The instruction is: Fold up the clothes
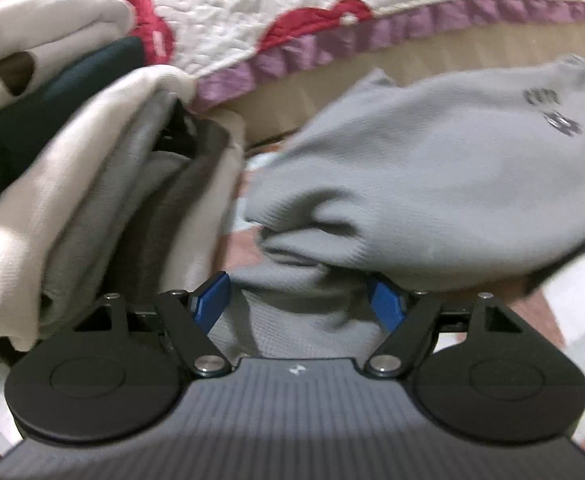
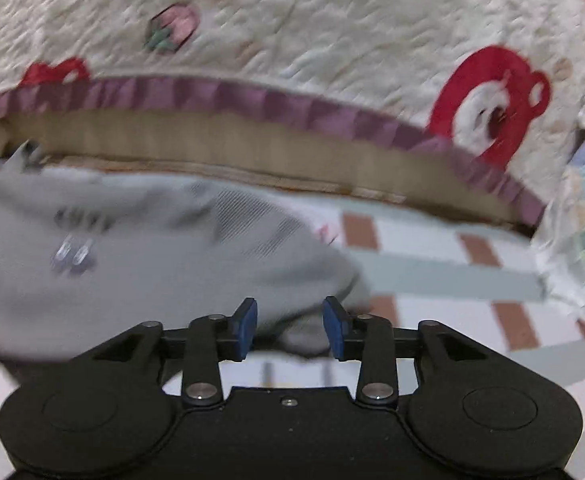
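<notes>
A grey knit garment (image 1: 432, 184) with a small dark print lies bunched on the checked bed sheet. In the left wrist view a fold of it runs down between the blue pads (image 1: 212, 300) of my left gripper (image 1: 298, 300). Those jaws stand wide apart and do not press the cloth. In the right wrist view the same grey garment (image 2: 152, 264) fills the left half. Its near edge lies between and just past the fingertips of my right gripper (image 2: 290, 328), whose jaws are open with a clear gap and grip nothing.
A stack of folded clothes (image 1: 72, 200), cream and grey with a dark green piece (image 1: 72, 88), sits to the left. A white quilt (image 2: 292, 40) with red bears and a purple frill hangs behind. The checked sheet (image 2: 452, 272) spreads to the right.
</notes>
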The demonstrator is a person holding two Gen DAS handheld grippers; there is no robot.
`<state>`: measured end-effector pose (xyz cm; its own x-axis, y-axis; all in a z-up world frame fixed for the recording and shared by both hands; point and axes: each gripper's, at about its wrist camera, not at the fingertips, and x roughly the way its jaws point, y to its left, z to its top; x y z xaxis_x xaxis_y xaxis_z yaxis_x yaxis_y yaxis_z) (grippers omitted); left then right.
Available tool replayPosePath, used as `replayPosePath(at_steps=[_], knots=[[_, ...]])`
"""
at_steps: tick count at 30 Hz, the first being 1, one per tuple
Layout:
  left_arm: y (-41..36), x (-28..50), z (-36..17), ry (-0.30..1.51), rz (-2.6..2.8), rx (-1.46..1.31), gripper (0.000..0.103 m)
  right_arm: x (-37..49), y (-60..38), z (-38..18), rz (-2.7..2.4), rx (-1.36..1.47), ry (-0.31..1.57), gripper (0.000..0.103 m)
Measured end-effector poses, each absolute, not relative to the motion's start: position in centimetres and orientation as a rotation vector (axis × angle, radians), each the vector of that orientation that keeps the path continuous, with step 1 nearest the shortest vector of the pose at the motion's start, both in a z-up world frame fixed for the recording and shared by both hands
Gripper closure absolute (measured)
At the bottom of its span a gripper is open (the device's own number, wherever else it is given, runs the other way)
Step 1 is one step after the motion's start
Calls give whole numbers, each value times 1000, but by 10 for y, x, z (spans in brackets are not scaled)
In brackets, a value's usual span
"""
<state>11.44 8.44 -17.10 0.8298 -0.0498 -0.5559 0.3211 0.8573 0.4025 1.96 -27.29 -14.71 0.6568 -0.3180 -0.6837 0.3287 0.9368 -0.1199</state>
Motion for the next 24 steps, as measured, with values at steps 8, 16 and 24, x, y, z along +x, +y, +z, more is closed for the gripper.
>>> replayPosePath(at_steps=[8,16,24], knots=[[88,117,-184,524,-209,558,18,17,-244,-178,-51,124,869,52],[79,124,-194,559,-233,565,82,20,-220,-191,82,168,884,52],[84,107,-128,447,-233,444,92,21,-178,-197,182,46,884,47]])
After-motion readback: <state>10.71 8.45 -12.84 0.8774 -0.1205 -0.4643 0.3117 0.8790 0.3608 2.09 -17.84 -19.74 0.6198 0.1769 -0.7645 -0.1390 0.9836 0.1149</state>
